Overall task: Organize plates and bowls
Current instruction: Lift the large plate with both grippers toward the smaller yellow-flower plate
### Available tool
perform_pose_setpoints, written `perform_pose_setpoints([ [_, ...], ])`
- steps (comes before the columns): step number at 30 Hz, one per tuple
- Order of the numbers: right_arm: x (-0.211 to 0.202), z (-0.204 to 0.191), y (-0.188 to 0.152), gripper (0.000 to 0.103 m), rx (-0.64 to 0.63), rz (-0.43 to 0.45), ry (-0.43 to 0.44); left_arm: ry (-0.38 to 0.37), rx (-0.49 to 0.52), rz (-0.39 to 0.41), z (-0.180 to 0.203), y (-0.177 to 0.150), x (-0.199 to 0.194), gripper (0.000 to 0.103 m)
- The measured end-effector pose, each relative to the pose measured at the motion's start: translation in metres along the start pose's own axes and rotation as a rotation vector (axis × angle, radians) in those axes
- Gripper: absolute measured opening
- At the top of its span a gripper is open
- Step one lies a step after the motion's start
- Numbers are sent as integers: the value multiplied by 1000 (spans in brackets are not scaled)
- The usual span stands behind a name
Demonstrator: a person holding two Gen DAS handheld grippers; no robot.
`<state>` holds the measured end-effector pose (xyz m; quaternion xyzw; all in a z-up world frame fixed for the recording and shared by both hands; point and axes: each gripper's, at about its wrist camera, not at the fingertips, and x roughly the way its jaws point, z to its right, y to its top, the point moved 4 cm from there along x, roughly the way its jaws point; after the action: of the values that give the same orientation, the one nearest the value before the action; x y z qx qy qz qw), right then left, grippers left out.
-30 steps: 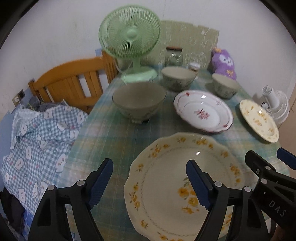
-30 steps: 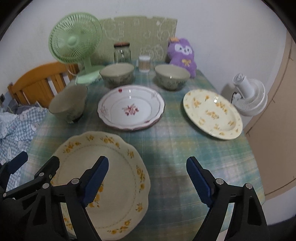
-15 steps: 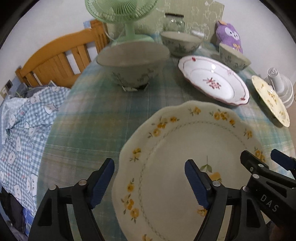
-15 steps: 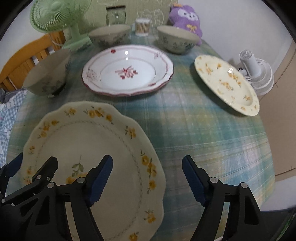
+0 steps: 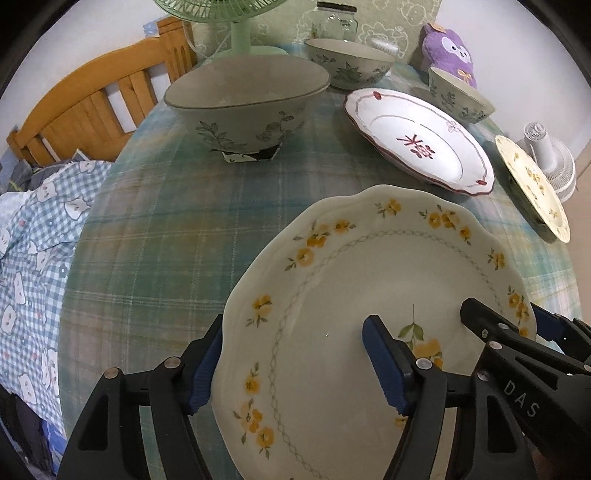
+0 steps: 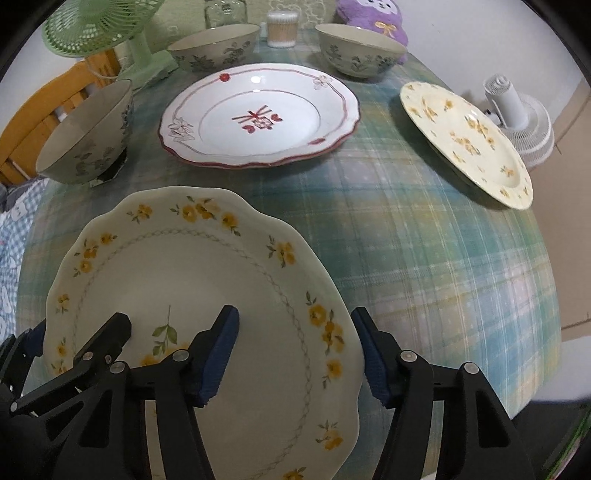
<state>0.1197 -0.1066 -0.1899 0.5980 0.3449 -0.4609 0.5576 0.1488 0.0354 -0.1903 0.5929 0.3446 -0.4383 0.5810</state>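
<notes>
Both tongs are straddling opposite rims of the yellow-flowered plate [image 5: 373, 295] at six o'clock on the plaid tablecloth [image 6: 424, 229]. The jaws of the left gripper [image 5: 295, 363] and right gripper [image 6: 295, 354] have just been closing, not yet pinching. Only the left view is showing "DAS" lettering; only the right is showing the cotton-swab cup [image 6: 282, 27] at twelve.
</notes>
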Motion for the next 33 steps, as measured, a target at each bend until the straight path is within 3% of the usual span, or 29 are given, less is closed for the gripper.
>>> perform_pose_setpoints([
  [8,-7,19,-3,66,62,-14,-19,-5,56,21,18,4,-12,72],
  [18,-10,79,6,65,97,10,-10,-5,102,52,73,7,-21,69],
  [33,6,179,25,65,78,-13,-3,11,81,-13,167,11,2,66],
])
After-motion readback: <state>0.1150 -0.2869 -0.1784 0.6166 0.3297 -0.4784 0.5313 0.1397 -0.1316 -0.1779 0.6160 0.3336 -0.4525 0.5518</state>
